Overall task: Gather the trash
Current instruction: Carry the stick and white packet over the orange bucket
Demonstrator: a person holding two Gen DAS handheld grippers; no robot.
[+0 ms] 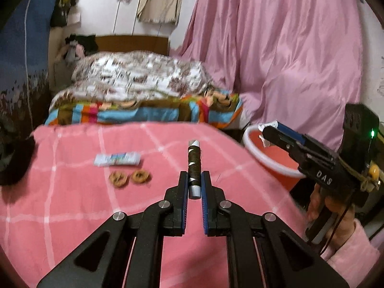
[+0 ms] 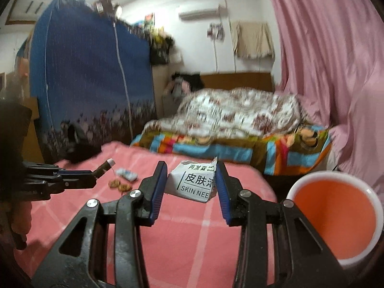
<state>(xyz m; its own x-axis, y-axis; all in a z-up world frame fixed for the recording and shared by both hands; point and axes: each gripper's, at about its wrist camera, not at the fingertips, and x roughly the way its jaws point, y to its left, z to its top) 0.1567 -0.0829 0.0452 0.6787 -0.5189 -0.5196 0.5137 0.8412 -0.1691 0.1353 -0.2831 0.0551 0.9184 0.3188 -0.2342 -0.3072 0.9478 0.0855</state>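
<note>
Left wrist view: my left gripper clamps the thread spool, right gripper pinches the torn box, both bound for the orange bucket.

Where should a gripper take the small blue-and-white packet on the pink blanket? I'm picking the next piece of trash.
The packet lies flat on the blanket, long side running left to right in the left wrist view, clear of the two brown rings in front. Probably best from above, fingers across its short width near the middle. It is blurred, so thickness is unclear; soft bedding may let it sink.
</note>
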